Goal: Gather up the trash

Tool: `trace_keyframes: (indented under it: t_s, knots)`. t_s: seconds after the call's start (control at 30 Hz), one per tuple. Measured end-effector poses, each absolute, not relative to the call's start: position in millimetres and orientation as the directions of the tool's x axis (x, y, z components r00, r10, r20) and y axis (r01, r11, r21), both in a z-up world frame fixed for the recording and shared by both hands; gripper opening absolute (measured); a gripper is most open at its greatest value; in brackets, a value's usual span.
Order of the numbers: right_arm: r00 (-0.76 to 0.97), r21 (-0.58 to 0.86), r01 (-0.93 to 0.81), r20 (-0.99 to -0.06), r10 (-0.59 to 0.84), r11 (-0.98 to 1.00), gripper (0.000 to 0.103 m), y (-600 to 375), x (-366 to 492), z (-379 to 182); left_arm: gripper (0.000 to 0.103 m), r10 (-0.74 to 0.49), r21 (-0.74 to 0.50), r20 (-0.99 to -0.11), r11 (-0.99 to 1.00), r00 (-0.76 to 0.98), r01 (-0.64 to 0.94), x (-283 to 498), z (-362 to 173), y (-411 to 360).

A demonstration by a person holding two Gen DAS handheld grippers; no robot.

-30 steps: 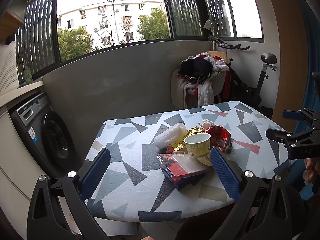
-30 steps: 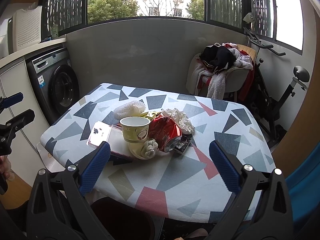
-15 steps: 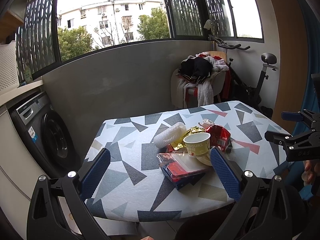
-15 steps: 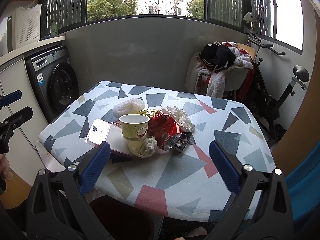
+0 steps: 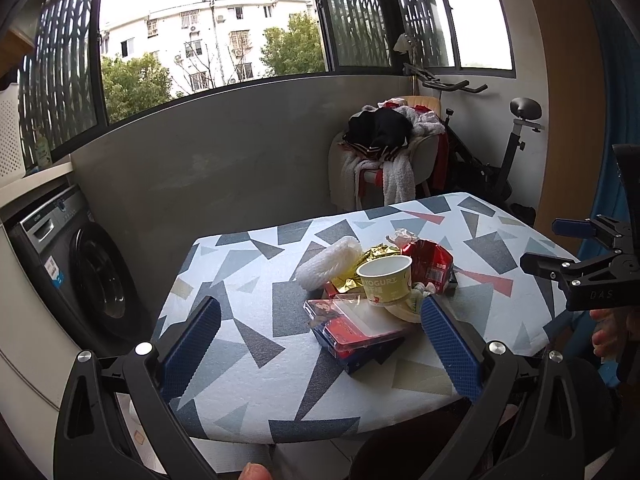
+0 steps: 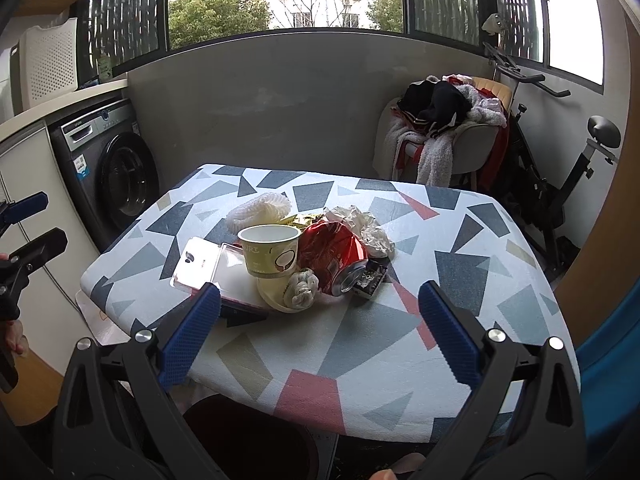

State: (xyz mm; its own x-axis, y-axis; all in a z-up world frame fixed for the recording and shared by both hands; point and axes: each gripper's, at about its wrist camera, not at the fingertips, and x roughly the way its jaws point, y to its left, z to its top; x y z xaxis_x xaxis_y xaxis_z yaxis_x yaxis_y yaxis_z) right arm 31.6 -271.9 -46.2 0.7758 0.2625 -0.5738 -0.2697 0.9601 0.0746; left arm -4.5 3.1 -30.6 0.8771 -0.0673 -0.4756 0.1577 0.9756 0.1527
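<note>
Both grippers are just hanging back off the near edge of the tabletop (image 6: 400,360), nothing in either one. Left gripper (image 5: 320,344) has its blue pads spread wide, right gripper (image 6: 318,340) the same, and the trash pile sits framed in the gap between the fingers in both views. My guess is they're held apart like that so either one can come straight in on something without opening first.

Right under the near edge in the right wrist view there's a dark round bin (image 6: 244,436), mostly hidden by the tabletop. Probably parked there so stuff can drop straight off the edge into it.

The trash itself is all bunched up around the middle of the tabletop, touching and overlapping. Nearest is a flat clear plastic box (image 6: 210,266) lying over a red and blue pack (image 5: 360,340). A yogurt cup (image 6: 270,250) stands upright with its mouth open, sitting on a cream lid or dish with a knotted white scrap (image 6: 302,290) beside it. Next to that is a crushed red can (image 6: 332,256) on its side, and a small dark packet (image 6: 368,280) touching it. Behind those: a white foam net (image 6: 260,210), a gold wrapper (image 5: 360,264) and crumpled white paper (image 6: 366,226).

The cup looks like the easiest first grab to me, since it's upright and on top.
</note>
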Motion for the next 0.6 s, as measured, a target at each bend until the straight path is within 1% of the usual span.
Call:
trace_keyframes:
  t_s: [0.1, 0.2, 0.33, 0.4, 0.47, 0.6]
  knots:
    - [0.777, 0.105, -0.268, -0.564, 0.279, 0.958, 0.098, -274.4, 34.3, -54.9, 0.098, -0.083, 0.119, -0.488, 0.980, 0.869, 0.160, -1.1, -39.0, 9.1]
    - [0.773, 0.113, -0.259, -0.571, 0.276, 0.959, 0.098, -273.0, 38.6, -65.6, 0.098, -0.065, 0.122, -0.522, 0.981, 0.850, 0.150, 8.4, -51.1, 13.5]
    - [0.726, 0.149, -0.274, -0.616, 0.306, 0.950, 0.098, -270.4, 48.8, -83.4, 0.098, -0.054, 0.125, -0.559, 0.981, 0.828, 0.149, 17.4, -70.1, 19.7]
    - [0.714, 0.127, -0.266, -0.641, 0.284, 0.956, 0.097, -265.8, 54.6, -90.1, 0.098, -0.055, 0.108, -0.558, 0.984, 0.828, 0.138, 21.1, -75.9, 24.5]
    - [0.720, 0.080, -0.268, -0.646, 0.255, 0.960, 0.097, -257.7, 60.7, -96.6, 0.098, -0.063, 0.093, -0.544, 0.987, 0.837, 0.134, 24.6, -78.8, 29.1]
    - [0.706, 0.110, -0.328, -0.631, 0.321, 0.938, 0.098, -242.4, 85.1, -102.7, 0.098, -0.075, 0.068, -0.561, 0.988, 0.824, 0.136, 36.3, -84.1, 34.9]
